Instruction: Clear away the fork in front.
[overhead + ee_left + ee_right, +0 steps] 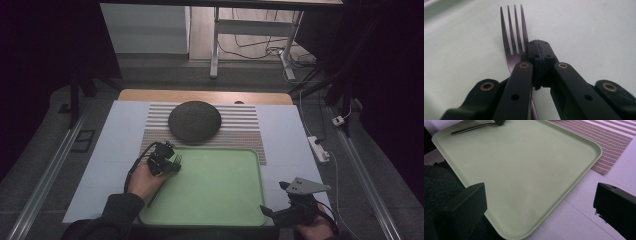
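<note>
Item one, left gripper [172,161]: at about 9 o'clock on the green tray [240,200], jaws pressed together on the neck of a fork [514,40], just below the tines. The fork, dark purple metal, lies low over the tray's left part, tines toward 12 o'clock, handle trailing back toward 7 o'clock under the hand. Handling, as judged: light, stiff, thin and smooth, so liable to swivel or slip in a narrow pinch; the neck or upper handle is the sound place to hold, with the pads flat on its faces. Item two, round dark plate [194,120]: at 12 o'clock beyond the tray, on a striped placemat [240,132] over the white desk [120,145]. Item three, right gripper [292,205]: at 5 o'clock off the tray's near right corner, jaws spread wide, holding nothing. Views compared: the left gripper view gives the four tines and the closed jaws in close detail, which the high view shows too small to read; the right gripper view shows the fork's handle [470,129] lying along the tray's far side; the high view alone places plate and mat.
</note>
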`<state>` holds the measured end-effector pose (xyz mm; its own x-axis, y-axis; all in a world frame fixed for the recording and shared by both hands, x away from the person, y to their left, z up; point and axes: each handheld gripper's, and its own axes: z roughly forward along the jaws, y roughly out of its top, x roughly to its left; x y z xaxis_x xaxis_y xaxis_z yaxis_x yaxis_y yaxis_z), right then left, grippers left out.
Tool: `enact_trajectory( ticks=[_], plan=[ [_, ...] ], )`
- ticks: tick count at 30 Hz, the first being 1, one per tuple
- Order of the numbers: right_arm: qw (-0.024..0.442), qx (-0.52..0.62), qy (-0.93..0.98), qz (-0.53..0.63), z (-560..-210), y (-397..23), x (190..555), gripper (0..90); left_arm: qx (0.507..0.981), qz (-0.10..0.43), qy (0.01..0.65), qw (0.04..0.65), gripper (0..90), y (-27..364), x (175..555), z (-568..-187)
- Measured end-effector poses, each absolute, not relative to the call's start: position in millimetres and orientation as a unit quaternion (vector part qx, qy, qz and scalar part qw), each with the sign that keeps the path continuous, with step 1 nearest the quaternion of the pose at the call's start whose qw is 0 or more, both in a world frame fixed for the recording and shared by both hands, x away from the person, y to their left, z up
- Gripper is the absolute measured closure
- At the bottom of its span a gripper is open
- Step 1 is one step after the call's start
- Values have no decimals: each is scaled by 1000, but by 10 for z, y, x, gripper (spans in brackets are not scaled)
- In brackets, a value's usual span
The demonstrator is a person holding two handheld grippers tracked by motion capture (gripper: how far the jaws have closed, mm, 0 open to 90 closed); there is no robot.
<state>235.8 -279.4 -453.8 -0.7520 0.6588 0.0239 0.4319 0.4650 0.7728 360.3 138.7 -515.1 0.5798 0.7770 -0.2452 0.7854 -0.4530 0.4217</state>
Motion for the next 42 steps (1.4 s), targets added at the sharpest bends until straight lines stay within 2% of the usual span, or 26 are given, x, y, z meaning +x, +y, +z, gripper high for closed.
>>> enact_trajectory(
  ticks=[20, 29, 42],
  plan=[
    [138, 322, 844, 405, -4539, -2797, 2361, 0, 825, -10, 509, 246, 885, 1745, 3683, -5156],
    [135, 322, 844, 406, -4542, -2794, 2363, 0, 822, -5, 514, 243, 881, 1785, 3687, -5154],
    [131, 322, 844, 408, -4542, -2801, 2368, 0, 827, 9, 491, 275, 777, 1722, 3627, -5040]
  ],
)
